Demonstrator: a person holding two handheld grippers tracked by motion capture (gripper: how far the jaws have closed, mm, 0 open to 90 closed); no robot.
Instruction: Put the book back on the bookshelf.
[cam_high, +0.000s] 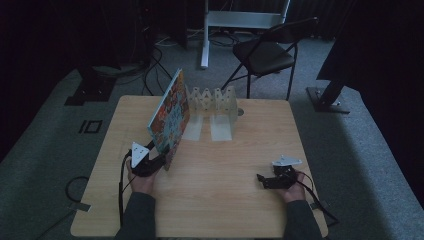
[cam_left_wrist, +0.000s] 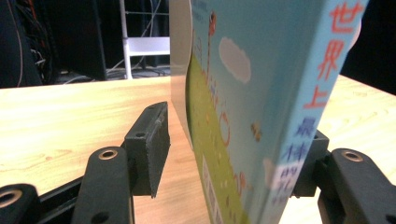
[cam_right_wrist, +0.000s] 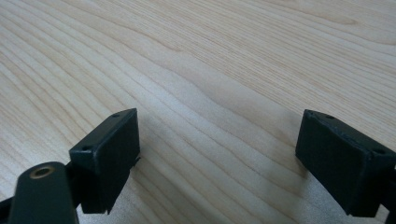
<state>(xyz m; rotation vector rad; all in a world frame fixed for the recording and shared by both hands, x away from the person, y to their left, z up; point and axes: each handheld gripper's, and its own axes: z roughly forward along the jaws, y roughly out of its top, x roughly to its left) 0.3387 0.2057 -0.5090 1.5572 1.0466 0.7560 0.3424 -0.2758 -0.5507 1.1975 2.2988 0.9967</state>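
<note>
picture book (cam_high: 170, 115) stands tilted just before white rack (cam_high: 212, 101), chair (cam_high: 267, 52) beyond.

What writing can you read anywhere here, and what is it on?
"世界上" in red, running down the spine of the picture book that stands between the left gripper jaws.
"最" in blue just below; the blue characters further down blur out.
Small print at the cover's top is too small to read.

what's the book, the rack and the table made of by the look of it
Book: glossy printed card cover, going by its sheen and stiff spine. Rack: pale, smooth, likely plastic or painted metal. Table: light wood grain, perhaps laminate, matte.
</note>
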